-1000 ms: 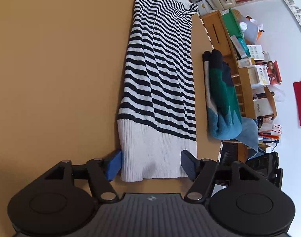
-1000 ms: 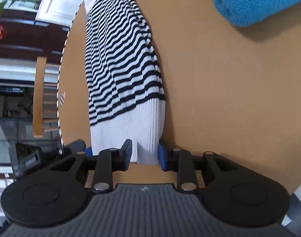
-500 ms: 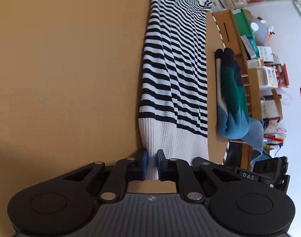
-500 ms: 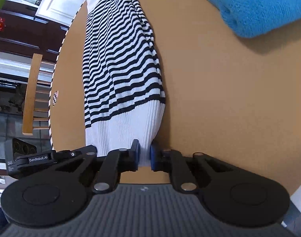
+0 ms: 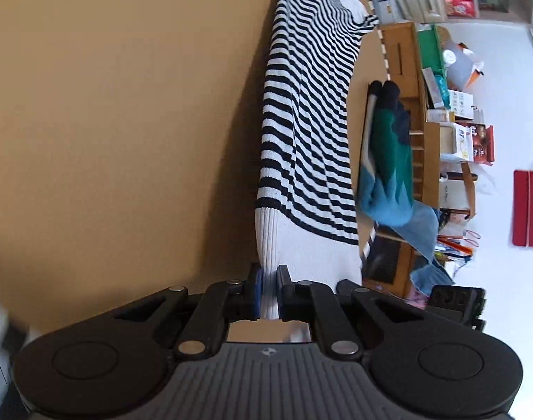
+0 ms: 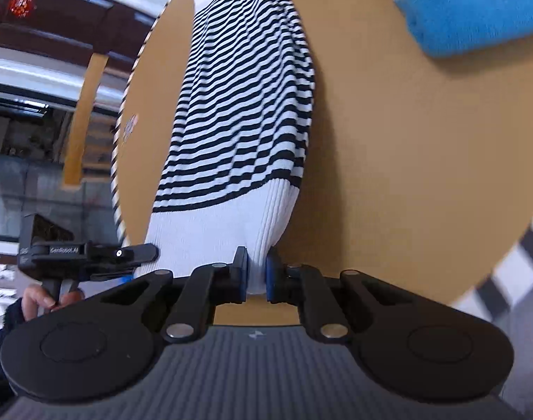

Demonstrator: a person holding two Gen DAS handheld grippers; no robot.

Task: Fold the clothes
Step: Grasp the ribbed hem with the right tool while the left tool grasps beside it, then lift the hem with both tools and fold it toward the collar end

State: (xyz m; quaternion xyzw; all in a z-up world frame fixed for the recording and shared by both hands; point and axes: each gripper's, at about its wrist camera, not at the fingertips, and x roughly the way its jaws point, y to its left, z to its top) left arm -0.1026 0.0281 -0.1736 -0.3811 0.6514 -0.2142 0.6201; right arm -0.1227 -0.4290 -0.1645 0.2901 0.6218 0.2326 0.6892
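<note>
Since a second ago both grippers, left [image 5: 269, 292] and right [image 6: 256, 274], now pinch the striped sweater's [image 5: 308, 133] white hem [image 6: 224, 231] and lift it, thin bite may slip.

The black-and-white striped sweater [image 5: 312, 133] lies stretched out long on the brown counter [image 5: 126, 122], and its plain white ribbed bottom edge [image 6: 224, 231] is lifted up a little at the near end.

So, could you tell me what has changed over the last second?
Both grippers, left and right, closed on the white hem of the striped sweater and have begun lifting it. The blue-green folded garment stayed on the table.
</note>
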